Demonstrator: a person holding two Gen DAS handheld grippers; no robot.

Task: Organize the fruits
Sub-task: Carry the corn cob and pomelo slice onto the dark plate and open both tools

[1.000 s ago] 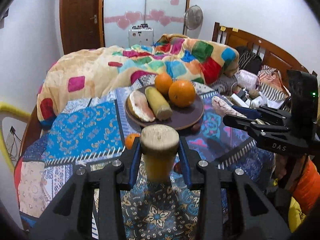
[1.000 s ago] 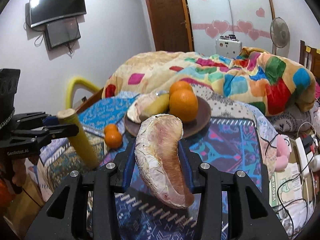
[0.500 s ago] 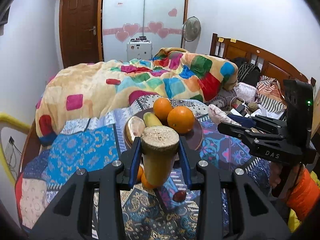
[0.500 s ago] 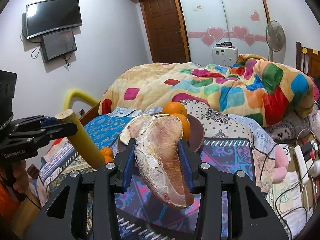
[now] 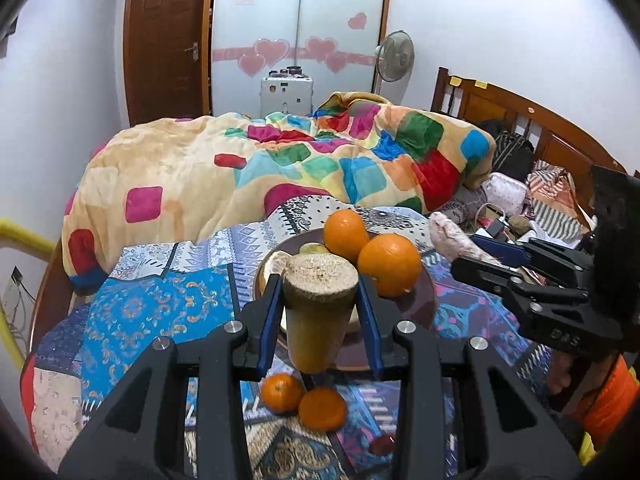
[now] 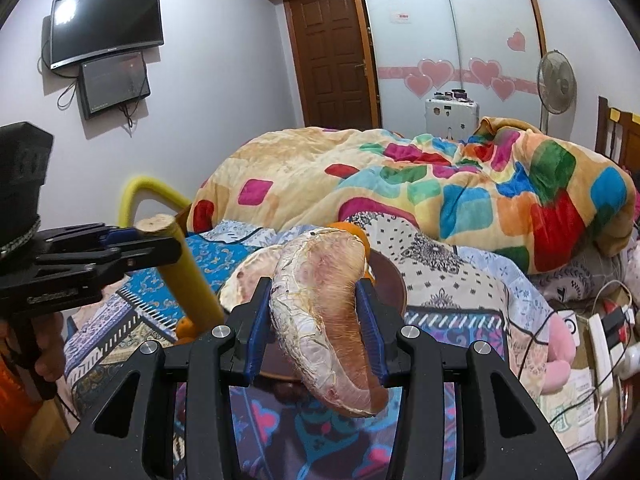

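- Bedroom; patterned bedspread (image 5: 168,320), brown plate (image 5: 420,300) with two oranges (image 5: 390,264).
- Left gripper (image 5: 320,316): clamped mid-length on yellow fruit stick (image 5: 318,320); seems stiff, light.
- Right gripper (image 6: 316,320): clamped on pomelo segment (image 6: 324,320); soft, likely bruises easily, grip the thick middle.

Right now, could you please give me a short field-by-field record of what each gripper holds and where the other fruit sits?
left gripper: shut on yellow stalk piece
right gripper: shut on peeled pomelo wedge
brown plate: two large oranges, another wedge, another stalk piece
off the plate: two small oranges on the patterned cloth
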